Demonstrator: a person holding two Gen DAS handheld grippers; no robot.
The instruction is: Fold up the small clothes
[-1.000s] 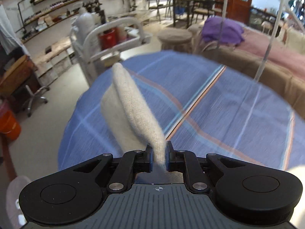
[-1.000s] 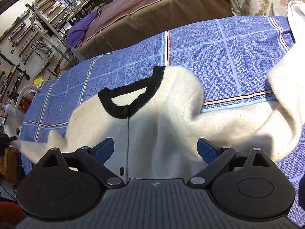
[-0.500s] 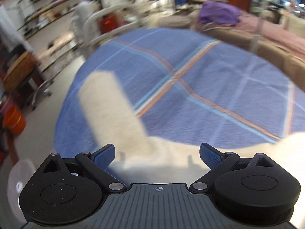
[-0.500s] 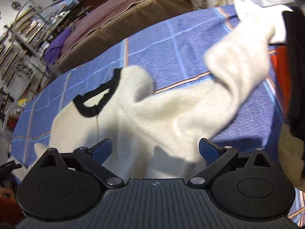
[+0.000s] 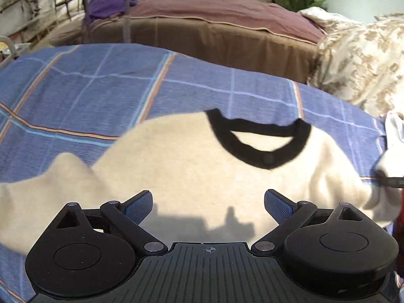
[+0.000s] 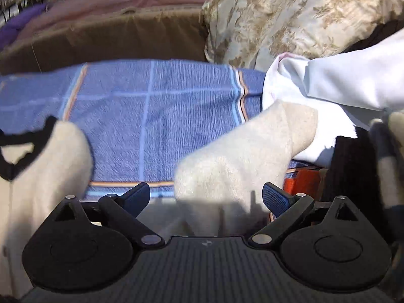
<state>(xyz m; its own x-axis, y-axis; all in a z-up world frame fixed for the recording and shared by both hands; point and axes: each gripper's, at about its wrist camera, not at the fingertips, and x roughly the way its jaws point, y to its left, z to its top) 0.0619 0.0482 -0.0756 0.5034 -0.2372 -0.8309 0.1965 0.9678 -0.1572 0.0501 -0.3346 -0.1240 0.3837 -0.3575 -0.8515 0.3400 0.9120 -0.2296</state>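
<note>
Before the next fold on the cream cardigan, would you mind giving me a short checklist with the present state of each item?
1. Left gripper open and empty: ok, the jaws stand wide over the cream cardigan and hold nothing.
2. Right gripper open: ok, the jaws are wide, with the right sleeve lying loose between them.
3. Cardigan front up, black neckline in view: ok.
4. Right sleeve laid flat: not ok, it humps up and its end rests against the white cloth.
5. Left sleeve spread out: cannot tell, the picture's edge cuts it off.
6. Bare blue plaid cover beyond the collar: ok.
</note>
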